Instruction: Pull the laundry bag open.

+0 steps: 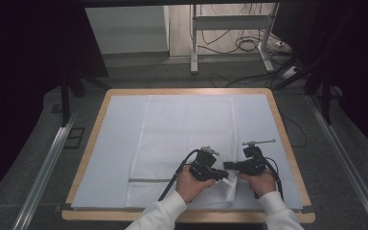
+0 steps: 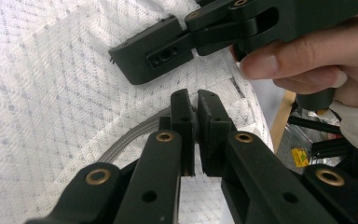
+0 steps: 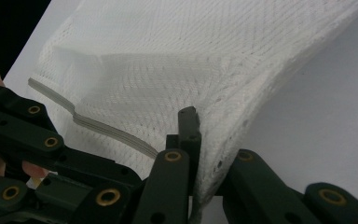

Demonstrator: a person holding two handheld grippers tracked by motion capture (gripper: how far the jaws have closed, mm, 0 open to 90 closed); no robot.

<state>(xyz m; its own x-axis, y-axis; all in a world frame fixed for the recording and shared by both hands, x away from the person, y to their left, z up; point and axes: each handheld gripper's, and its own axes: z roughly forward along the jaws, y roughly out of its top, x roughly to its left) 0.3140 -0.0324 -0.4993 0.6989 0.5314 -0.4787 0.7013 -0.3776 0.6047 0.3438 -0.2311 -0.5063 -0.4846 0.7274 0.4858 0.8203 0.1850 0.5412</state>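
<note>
A white mesh towel (image 1: 182, 139) is spread across the table's centre. Its lower right edge is pinched by the clenched left gripper (image 2: 196, 105) and right gripper (image 3: 200, 140), side by side.

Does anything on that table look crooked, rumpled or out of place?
Only one spot: the white towel lies flat on the table, except its near right corner, which is pinched up and bunched between the left gripper and right gripper. Nothing looks spilled or damaged.
</note>
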